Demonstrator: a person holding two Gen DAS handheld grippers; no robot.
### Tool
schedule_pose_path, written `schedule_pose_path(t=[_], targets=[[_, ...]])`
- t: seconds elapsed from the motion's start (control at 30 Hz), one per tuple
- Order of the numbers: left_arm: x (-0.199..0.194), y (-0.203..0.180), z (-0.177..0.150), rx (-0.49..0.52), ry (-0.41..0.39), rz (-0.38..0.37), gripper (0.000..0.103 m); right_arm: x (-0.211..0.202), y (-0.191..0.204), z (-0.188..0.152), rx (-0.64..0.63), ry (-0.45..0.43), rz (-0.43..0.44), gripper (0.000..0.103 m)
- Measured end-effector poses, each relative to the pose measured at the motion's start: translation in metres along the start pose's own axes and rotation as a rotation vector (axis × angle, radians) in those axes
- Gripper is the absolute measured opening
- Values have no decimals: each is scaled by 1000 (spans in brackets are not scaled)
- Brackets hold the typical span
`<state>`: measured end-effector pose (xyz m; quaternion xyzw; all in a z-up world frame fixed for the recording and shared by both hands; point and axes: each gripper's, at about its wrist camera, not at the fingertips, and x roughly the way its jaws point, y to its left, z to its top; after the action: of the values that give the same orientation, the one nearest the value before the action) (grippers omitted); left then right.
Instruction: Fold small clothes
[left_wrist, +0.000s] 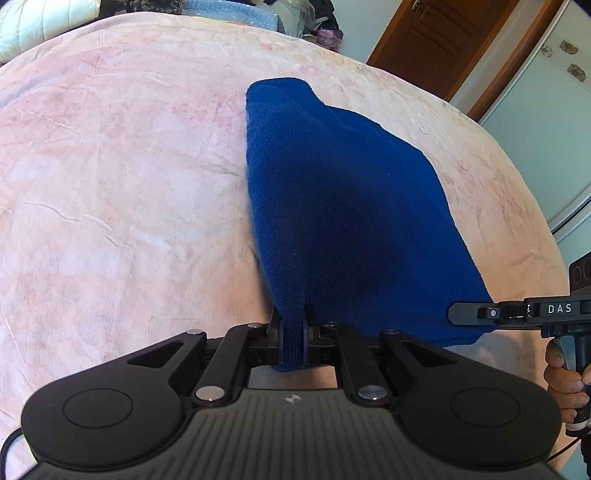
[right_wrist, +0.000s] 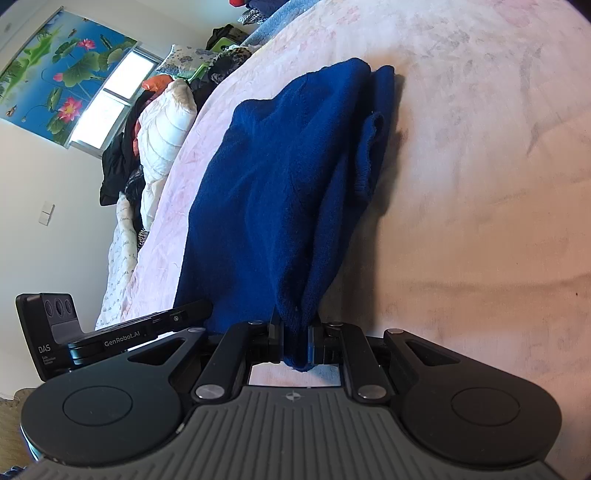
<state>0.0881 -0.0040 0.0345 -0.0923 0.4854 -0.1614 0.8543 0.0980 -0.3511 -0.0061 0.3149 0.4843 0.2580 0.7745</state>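
A dark blue knit garment (left_wrist: 343, 206) stretches over the pale pink bedspread (left_wrist: 122, 177), its near edge lifted. My left gripper (left_wrist: 292, 332) is shut on one near corner of it, a strip of blue knit pinched between the pads. My right gripper (right_wrist: 296, 336) is shut on the other near corner, where the blue garment (right_wrist: 273, 192) bunches into folds, with a doubled layer along its right side. In the left wrist view the right gripper (left_wrist: 458, 314) comes in from the right edge, a hand (left_wrist: 565, 380) on its handle. The left gripper (right_wrist: 192, 310) shows at the left of the right wrist view.
The pink bedspread (right_wrist: 480, 184) spreads wide around the garment. A white quilted duvet and a heap of clothes (right_wrist: 159, 129) lie along the far side of the bed. A wooden door (left_wrist: 436, 44) and a white cabinet (left_wrist: 546, 133) stand beyond the bed.
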Motion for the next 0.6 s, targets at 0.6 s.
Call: schedule_pose_path(t=[0.6], targets=[[-10, 1, -16, 4, -4, -11, 8, -5, 2, -15, -6, -4, -7, 15]])
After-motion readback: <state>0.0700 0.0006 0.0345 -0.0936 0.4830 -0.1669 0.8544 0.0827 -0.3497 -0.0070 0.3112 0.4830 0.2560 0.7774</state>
